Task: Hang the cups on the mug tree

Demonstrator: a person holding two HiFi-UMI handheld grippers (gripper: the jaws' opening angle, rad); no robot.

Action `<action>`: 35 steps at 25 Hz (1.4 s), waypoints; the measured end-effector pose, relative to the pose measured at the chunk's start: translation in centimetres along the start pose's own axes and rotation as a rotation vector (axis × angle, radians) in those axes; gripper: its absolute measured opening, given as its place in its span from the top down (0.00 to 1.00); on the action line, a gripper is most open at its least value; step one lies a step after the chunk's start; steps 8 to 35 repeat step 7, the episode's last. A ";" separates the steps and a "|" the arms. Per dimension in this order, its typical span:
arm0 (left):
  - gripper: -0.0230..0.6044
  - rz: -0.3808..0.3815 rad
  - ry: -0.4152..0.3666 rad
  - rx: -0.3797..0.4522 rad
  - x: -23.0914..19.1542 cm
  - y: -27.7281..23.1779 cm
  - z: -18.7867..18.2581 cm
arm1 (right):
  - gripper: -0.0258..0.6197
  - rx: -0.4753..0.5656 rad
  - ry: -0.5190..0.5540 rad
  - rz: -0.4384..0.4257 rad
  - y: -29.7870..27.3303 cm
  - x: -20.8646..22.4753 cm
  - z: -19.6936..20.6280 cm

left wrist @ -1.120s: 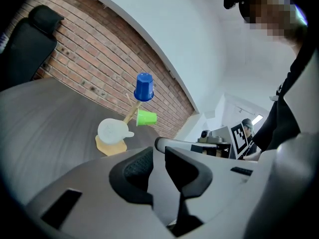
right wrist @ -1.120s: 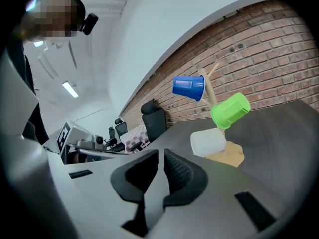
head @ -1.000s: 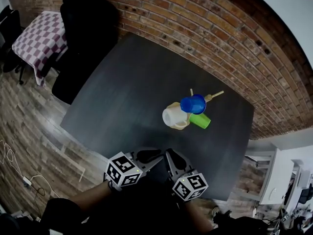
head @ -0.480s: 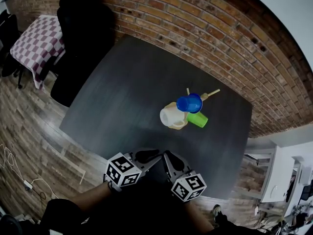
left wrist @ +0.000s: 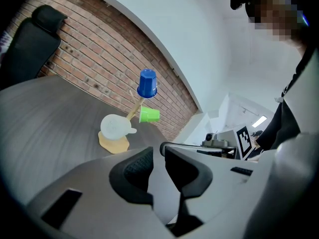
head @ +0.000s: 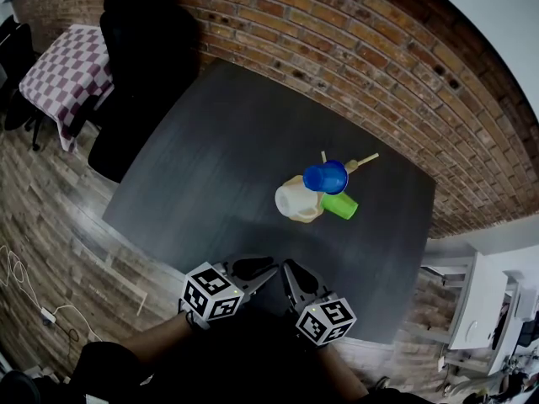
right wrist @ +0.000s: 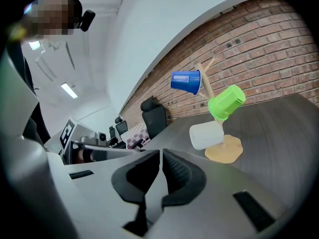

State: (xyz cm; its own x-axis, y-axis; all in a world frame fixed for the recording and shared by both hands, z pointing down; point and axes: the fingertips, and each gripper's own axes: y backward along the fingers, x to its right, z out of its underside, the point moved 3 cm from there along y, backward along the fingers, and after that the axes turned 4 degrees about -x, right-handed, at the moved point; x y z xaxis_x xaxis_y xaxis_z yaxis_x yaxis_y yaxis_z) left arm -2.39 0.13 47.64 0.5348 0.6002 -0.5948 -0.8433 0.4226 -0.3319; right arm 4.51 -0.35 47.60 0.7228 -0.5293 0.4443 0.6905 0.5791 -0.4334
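Observation:
A wooden mug tree (head: 364, 161) stands on the dark table (head: 219, 150) and carries three cups. The blue cup (head: 325, 177) hangs highest, the green cup (head: 341, 206) to its right, and the white cup (head: 295, 199) lowest, over the round base (head: 309, 215). Both gripper views show them too: blue cup (left wrist: 146, 83) (right wrist: 185, 81), green cup (left wrist: 149, 115) (right wrist: 226, 102), white cup (left wrist: 115, 126) (right wrist: 205, 135). My left gripper (head: 271, 270) (left wrist: 158, 156) hovers at the table's near edge, its jaws a narrow gap apart and empty. My right gripper (head: 288, 268) (right wrist: 161, 158) is beside it, shut on nothing.
A black office chair (head: 143, 57) stands at the table's far left corner, with a checkered tablecloth (head: 63, 66) beyond it. A brick wall (head: 379, 66) runs behind the table. White furniture (head: 472, 301) stands at the right, and a cable (head: 17, 272) lies on the wooden floor.
The mug tree has shifted slightly up and left in the head view. Both grippers stay near the table's front edge.

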 end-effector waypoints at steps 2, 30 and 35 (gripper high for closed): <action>0.83 -0.001 -0.001 -0.001 0.1 -0.1 0.0 | 0.89 -0.001 -0.003 0.004 0.1 0.2 0.0; 0.83 -0.006 0.006 -0.002 0.1 -0.3 0.1 | 0.90 -0.005 -0.009 0.008 0.3 0.7 0.1; 0.83 -0.006 0.006 -0.002 0.1 -0.3 0.1 | 0.90 -0.005 -0.009 0.008 0.3 0.7 0.1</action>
